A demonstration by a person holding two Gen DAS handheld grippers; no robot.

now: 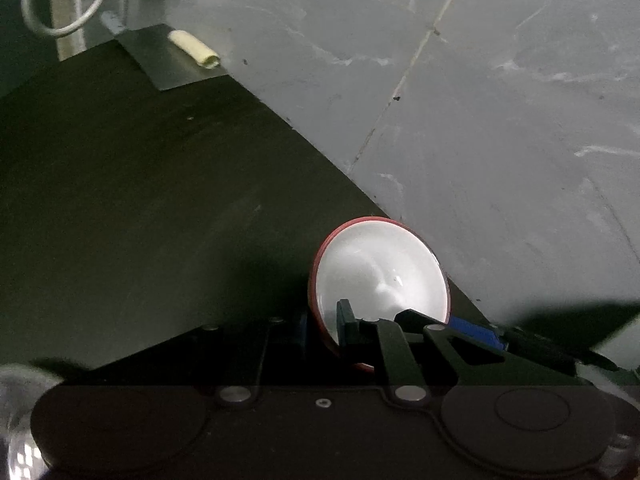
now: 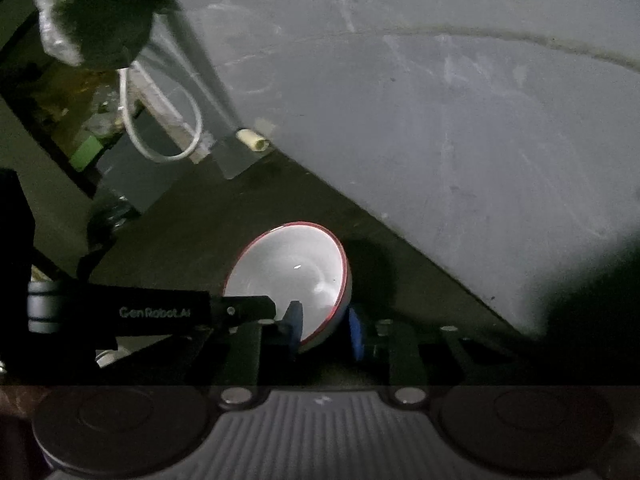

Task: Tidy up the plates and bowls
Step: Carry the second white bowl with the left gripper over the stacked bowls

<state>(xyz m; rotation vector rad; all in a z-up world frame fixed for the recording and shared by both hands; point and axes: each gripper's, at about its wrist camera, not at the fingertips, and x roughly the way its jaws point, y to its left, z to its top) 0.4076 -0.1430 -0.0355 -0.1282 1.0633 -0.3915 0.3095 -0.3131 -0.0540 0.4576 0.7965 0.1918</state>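
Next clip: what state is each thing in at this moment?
bowl: empty, tilted, rim pinched at two spots.
left tongs: shut on the bowl's rim.
right tongs: shut on the bowl's rim.
cream tube: lying on its side.
white cable: hanging in a loop.

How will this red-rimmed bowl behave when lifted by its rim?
The red-rimmed bowl looks rigid and glazed, so probably stiff but breakable. Its glossy highlight suggests a slick surface; pinched only at the rim by the right gripper, it may pivot. Its rounded body could rock when set down.
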